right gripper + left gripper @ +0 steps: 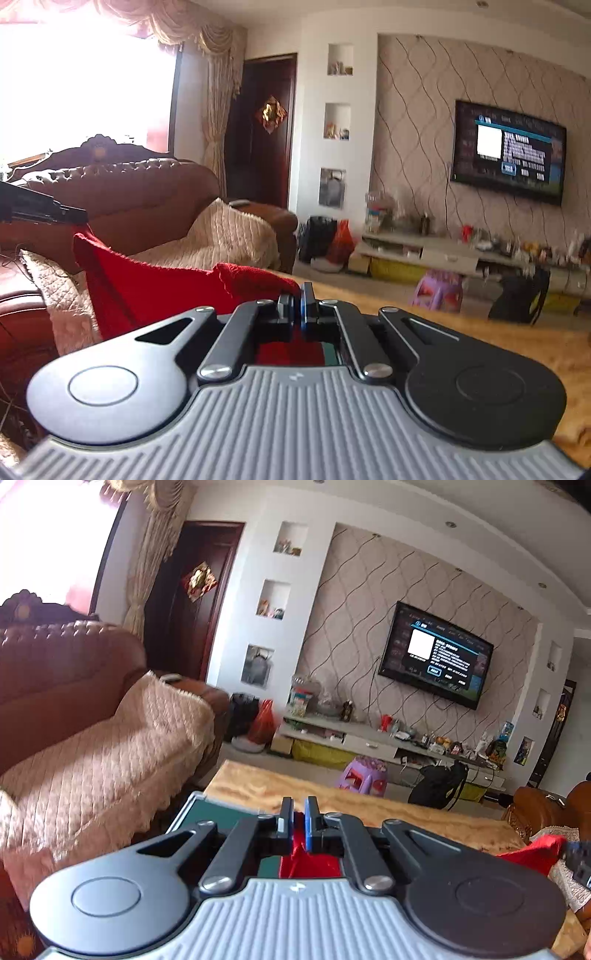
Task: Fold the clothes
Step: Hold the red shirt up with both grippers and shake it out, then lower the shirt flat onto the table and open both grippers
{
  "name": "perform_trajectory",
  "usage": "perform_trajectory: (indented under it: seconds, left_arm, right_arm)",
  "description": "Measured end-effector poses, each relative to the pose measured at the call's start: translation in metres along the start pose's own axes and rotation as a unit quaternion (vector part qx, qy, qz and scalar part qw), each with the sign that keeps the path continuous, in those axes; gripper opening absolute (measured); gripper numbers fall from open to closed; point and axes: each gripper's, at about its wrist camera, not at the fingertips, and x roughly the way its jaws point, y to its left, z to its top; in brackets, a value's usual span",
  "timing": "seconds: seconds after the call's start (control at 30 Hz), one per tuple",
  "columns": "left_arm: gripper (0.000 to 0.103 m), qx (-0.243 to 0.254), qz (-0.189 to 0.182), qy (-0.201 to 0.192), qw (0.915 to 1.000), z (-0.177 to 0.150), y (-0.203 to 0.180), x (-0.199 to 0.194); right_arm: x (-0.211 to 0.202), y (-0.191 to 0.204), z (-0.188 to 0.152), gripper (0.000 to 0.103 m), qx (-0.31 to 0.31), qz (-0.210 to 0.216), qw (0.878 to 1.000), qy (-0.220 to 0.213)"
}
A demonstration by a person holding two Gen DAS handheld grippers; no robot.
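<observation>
left gripper pinches red garment; right gripper likewise

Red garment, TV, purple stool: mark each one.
red garment (155, 284), right wrist view, on the stretched knit panel.
TV (436, 653), left wrist view, on the lit screen.
purple stool (364, 771), left wrist view, on its seat top.

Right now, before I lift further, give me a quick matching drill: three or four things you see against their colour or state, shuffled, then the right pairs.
Things:
1. left gripper
2. garment
3. TV
4. stool

States:
A. purple, on the floor
B. red, hanging between both grippers
C. on, mounted on the wall
D. shut on cloth

Pairs: 1-D, 2-B, 3-C, 4-A. The right gripper is also shut on the garment.
</observation>
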Motion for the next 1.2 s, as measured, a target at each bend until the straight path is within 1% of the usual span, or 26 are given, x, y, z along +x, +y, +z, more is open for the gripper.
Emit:
perform_trajectory:
  seconds: [0.1, 0.17, 0.23, 0.3, 0.4, 0.53, 0.63, 0.73, 0.83, 0.93, 1.03, 1.1, 1.2]
  left_arm:
    - [0.006, 0.008, 0.004, -0.003, 1.0000, 0.029, -0.010, 0.027]
    - [0.006, 0.009, 0.008, 0.002, 0.9999, 0.048, -0.018, 0.056]
    - [0.007, 0.010, 0.016, 0.012, 0.9997, 0.068, -0.025, 0.091]
    - [0.006, 0.009, 0.021, 0.018, 0.9996, 0.080, -0.031, 0.124]
    - [0.007, 0.005, 0.028, 0.024, 0.9993, 0.096, -0.040, 0.173]
    - [0.006, -0.001, 0.038, 0.032, 0.9988, 0.117, -0.052, 0.237]
    - [0.006, -0.005, 0.045, 0.038, 0.9982, 0.133, -0.061, 0.285]
    - [0.007, -0.017, 0.057, 0.022, 0.9980, 0.153, -0.066, 0.319]
    - [0.006, -0.018, 0.063, 0.006, 0.9978, 0.166, -0.073, 0.335]
    - [0.006, -0.011, 0.062, -0.009, 0.9980, 0.166, -0.079, 0.337]
    - [0.006, -0.002, 0.058, -0.021, 0.9981, 0.152, -0.082, 0.328]
    - [0.006, 0.004, 0.054, -0.024, 0.9983, 0.137, -0.080, 0.316]
    - [0.006, 0.013, 0.043, -0.022, 0.9988, 0.104, -0.074, 0.293]
  right_arm:
    - [0.027, -0.010, 0.028, 0.005, -0.020, -0.012, 1.000, -0.002]
    - [0.054, -0.018, 0.045, 0.005, -0.024, -0.019, 1.000, 0.007]
    - [0.091, -0.029, 0.059, 0.005, -0.026, -0.037, 0.999, 0.020]
    - [0.125, -0.040, 0.069, 0.005, -0.021, -0.052, 0.998, 0.031]
    - [0.175, -0.064, 0.083, 0.005, -0.009, -0.064, 0.997, 0.037]
    - [0.230, -0.085, 0.102, 0.005, -0.008, -0.087, 0.996, 0.033]
    - [0.265, -0.099, 0.114, 0.005, -0.012, -0.108, 0.994, 0.025]
    - [0.274, -0.106, 0.112, 0.005, -0.013, -0.114, 0.993, 0.015]
    - [0.283, -0.114, 0.110, 0.005, -0.014, -0.120, 0.993, 0.005]
    - [0.292, -0.121, 0.108, 0.006, -0.015, -0.126, 0.992, -0.005]
    - [0.301, -0.129, 0.106, 0.006, -0.015, -0.132, 0.991, -0.016]
    - [0.305, -0.133, 0.102, 0.006, -0.015, -0.133, 0.991, -0.020]
    - [0.288, -0.130, 0.063, 0.006, -0.010, -0.108, 0.994, 0.000]
